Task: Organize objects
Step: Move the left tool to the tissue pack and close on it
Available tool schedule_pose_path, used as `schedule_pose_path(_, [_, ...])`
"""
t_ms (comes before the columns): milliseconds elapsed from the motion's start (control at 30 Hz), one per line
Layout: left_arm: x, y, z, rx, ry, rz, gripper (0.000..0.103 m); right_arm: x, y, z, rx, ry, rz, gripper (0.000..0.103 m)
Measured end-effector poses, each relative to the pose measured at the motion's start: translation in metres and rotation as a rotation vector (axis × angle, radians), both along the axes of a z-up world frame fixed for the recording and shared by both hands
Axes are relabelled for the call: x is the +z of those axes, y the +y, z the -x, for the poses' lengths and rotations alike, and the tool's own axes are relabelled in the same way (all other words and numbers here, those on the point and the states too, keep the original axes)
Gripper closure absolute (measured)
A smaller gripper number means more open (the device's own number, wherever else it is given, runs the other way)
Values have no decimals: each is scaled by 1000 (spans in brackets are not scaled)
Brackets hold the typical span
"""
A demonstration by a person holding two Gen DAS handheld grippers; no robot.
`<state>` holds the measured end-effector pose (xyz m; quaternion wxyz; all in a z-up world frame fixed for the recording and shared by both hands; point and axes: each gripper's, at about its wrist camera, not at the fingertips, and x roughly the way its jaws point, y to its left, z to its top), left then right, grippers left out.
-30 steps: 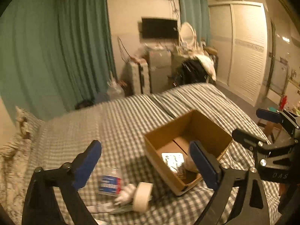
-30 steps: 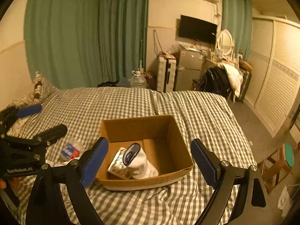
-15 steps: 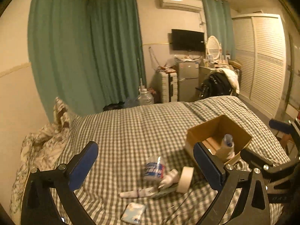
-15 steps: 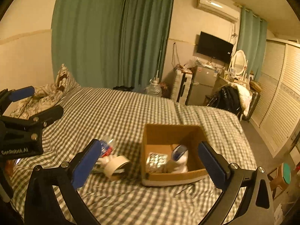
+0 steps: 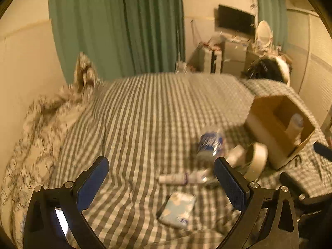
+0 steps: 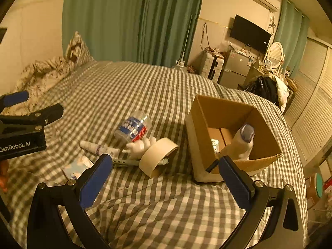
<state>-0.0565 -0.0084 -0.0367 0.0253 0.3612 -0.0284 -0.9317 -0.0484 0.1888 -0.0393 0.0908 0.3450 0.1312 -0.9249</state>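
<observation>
A cardboard box [image 6: 207, 112] stands open on the checked bed, with a white bottle [image 6: 240, 143] and a small packet inside; it also shows in the left wrist view [image 5: 263, 130]. Left of it lie a tape roll [image 6: 157, 155], a clear plastic jar with a blue label [image 6: 132, 127], a white figure [image 6: 139, 145], a white tube [image 6: 97, 147] and a tissue pack [image 5: 177, 209]. My left gripper [image 5: 161, 182] is open and empty above the tissue pack. My right gripper [image 6: 166, 178] is open and empty, near the tape roll and box.
A crumpled quilt and pillow [image 6: 47, 70] lie at the bed's left. Green curtains [image 6: 128, 18] hang behind. A suitcase, fridge and dresser [image 6: 234, 66] stand past the bed's far end. The wardrobe [image 6: 313, 108] is at the right.
Both grippers have swung left, away from the box and toward the loose items. The tissue pack has come closer in the left wrist view. Both stay open and empty.
</observation>
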Motion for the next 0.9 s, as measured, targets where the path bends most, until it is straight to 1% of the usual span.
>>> schedule_pose_path(200, [-49, -12, 7, 3, -114, -21, 0, -27, -9, 18, -27, -61, -33, 0])
schedule_pose_path(267, [-65, -11, 10, -9, -172, -28, 0, -35, -10, 25, -33, -88, -31, 0])
schedule_pose_path(400, [-85, -5, 18, -34, -263, -42, 0, -49, -10, 37, -51, -141, -28, 0])
schedule_pose_path(533, [-99, 5, 23, -71, -332, -44, 0, -58, -9, 47, -66, -181, -8, 0])
schedule_pose_path(633, [-111, 18, 25, -104, -376, 0, 0, -64, -6, 55, -82, -212, 10, 0])
schedule_pose_path(767, [-124, 22, 32, -121, -437, 25, 0, -70, -5, 65, -100, -242, 32, 1])
schedule_pose_path(800, [-128, 23, 33, -120, -450, 31, 1, -72, -5, 67, -104, -247, 34, 1])
schedule_pose_path(900, [-130, 22, 33, -104, -450, 38, 8, -74, -7, 72, -112, -253, 37, 1])
